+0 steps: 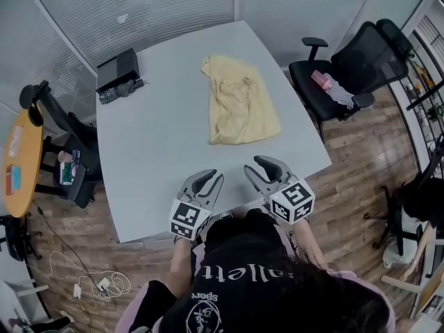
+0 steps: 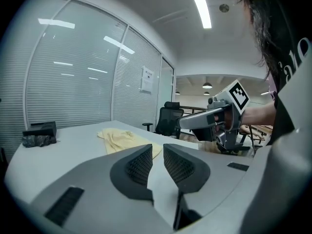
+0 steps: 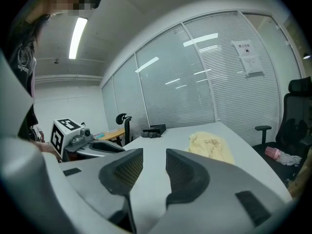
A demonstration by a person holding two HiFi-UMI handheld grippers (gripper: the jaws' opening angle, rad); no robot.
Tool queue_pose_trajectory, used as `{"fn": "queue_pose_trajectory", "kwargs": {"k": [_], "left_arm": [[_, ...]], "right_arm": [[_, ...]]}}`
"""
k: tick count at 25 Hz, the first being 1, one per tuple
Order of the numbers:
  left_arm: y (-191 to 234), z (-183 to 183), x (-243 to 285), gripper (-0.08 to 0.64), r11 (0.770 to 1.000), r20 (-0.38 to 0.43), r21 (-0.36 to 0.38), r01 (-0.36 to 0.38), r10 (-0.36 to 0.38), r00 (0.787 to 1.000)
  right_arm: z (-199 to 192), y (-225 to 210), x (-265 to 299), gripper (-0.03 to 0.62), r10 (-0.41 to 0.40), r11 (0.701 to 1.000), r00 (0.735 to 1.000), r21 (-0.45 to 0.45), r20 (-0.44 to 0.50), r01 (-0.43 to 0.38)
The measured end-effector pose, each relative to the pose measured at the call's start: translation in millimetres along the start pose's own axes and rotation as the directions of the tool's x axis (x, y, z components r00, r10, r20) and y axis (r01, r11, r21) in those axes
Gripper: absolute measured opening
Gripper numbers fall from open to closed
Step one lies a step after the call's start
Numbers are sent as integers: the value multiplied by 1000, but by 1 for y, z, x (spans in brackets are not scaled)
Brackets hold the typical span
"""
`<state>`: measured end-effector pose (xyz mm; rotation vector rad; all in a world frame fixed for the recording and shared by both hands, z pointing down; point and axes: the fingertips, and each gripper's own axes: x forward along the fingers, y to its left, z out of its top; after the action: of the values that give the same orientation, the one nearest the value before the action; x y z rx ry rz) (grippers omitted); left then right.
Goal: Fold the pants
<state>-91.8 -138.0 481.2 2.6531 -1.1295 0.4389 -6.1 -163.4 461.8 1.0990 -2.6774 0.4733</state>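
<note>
Pants (image 1: 239, 103) lie far on the table (image 1: 159, 158); what seems a box (image 1: 118, 68) sits at its far left corner.

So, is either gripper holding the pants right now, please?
No, the pants lie on the table, far from the empty left gripper and right gripper.

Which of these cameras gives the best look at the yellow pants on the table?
The head view: it looks down on the whole yellow pants, lying rumpled on the grey table. Both gripper views catch them only from low down and far off, as a flattened yellow strip across the tabletop.
</note>
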Motion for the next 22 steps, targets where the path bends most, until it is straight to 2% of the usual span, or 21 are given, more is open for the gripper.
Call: {"fn": "queue_pose_trajectory", "kwargs": {"k": [10,22], "left_arm": [[-21,21,-24,58,998,41,1,-69,69,997],[-95,22,-52,54,990,50,-10,-143,143,988]], "right_arm": [[15,6,-33,116,18,1000,999,-15,42,-17],[-11,18,-101,61,41,999,998,-9,55,-41]]}}
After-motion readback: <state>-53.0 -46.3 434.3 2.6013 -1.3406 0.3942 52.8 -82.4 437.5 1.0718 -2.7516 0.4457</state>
